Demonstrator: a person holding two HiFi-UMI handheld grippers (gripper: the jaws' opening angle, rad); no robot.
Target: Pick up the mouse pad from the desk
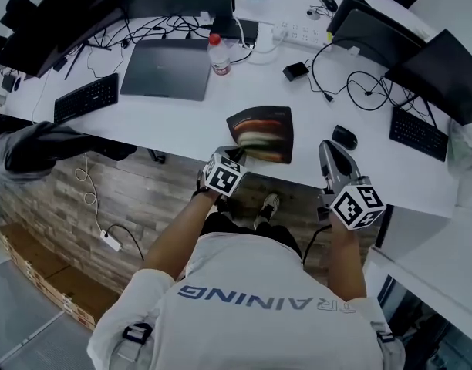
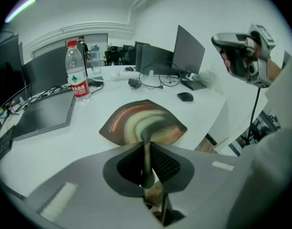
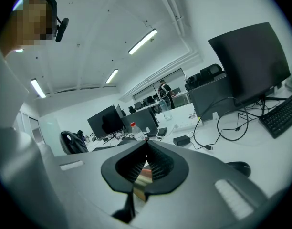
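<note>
Now we are clamping our left tool [image 2: 147, 149] onto the near edge of the mouse pad [image 1: 263, 133], which is mostly lying on the counter [image 1: 182, 122] at ten o'clock from our closed, empty right tool [image 1: 332, 154], so we are judging a steady upward lift comes next.

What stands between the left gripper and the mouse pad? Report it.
Nothing visible. The left gripper has its jaws closed on the near edge of the mouse pad, which bends up between them. The water bottle and the mouse sit apart from it on the desk, clear of a lift.
</note>
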